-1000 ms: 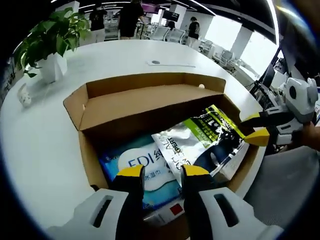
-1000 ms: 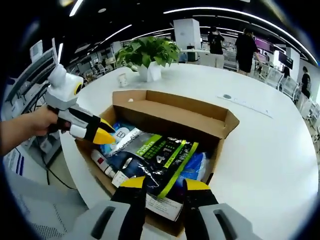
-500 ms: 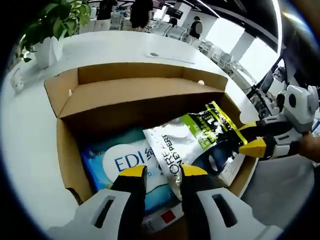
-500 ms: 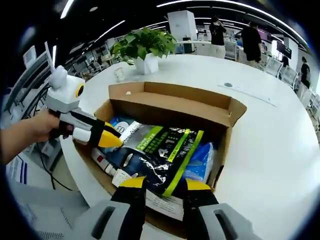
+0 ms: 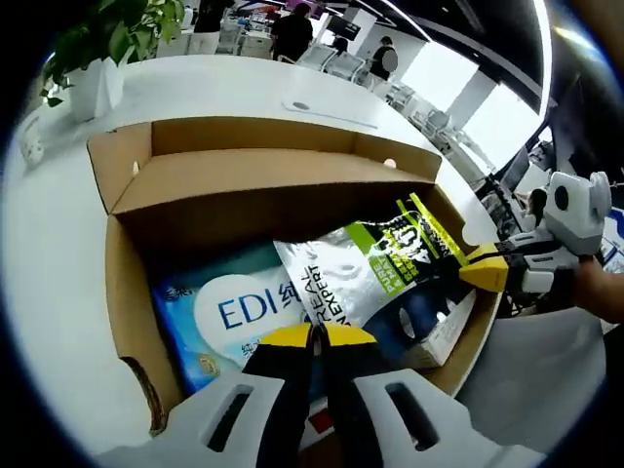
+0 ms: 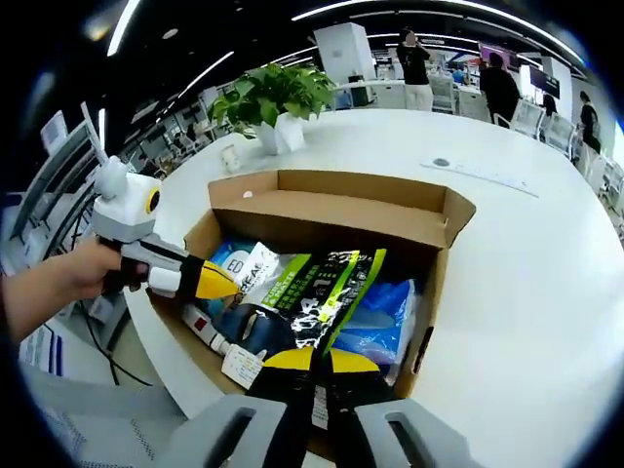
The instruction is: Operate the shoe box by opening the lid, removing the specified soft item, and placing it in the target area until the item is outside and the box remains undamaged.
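In your left gripper view, the blue wipes pack in the shoe box reads "EDI" in blue on a white oval, with a Chinese character beside it. The silver pouch shows "REAL" over "EXPERT" — the first letters are cut off.

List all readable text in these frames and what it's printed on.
"EDI": blue wet-wipe pack in the shoe box; the characters after it are too cut off to read.
"REAL" over "EXPERT": silver and green pouch, starts covered.
Large digits on the pouch's green band: too distorted to read.
White tag and red and white tube: print too small.
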`<control>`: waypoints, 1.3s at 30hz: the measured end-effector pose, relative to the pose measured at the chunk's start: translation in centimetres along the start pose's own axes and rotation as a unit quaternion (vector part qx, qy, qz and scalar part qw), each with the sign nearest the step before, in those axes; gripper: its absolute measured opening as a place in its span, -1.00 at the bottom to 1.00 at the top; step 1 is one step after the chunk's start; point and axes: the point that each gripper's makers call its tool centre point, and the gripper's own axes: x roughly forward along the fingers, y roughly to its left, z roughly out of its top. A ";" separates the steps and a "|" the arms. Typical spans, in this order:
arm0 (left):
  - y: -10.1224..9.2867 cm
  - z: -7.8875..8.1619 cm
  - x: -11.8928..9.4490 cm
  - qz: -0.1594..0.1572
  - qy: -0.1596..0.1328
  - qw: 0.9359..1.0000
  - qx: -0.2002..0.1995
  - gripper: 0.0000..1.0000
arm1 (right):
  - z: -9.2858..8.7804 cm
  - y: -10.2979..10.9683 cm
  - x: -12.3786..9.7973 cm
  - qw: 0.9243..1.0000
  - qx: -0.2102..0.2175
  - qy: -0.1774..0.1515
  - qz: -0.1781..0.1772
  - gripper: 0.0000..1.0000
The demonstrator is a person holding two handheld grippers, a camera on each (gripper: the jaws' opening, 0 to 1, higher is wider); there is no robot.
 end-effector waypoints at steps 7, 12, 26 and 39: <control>-0.5 0.2 -0.3 0.000 -0.001 1.000 0.003 -1.00 | 0.1 0.1 -0.3 1.000 -0.001 -0.006 0.003 -1.00; -0.9 1.0 -1.0 0.000 -0.010 1.000 0.009 -1.00 | 0.3 0.1 -0.6 1.000 0.002 -0.010 0.007 -1.00; -2.9 2.7 -2.5 -0.004 -0.016 0.999 0.028 -1.00 | 1.3 -0.3 -2.6 0.999 0.011 -0.031 0.018 -1.00; -5.5 4.2 -2.2 -0.015 -0.021 0.999 0.033 -1.00 | 2.0 -2.1 -5.1 0.999 0.017 -0.043 0.016 -1.00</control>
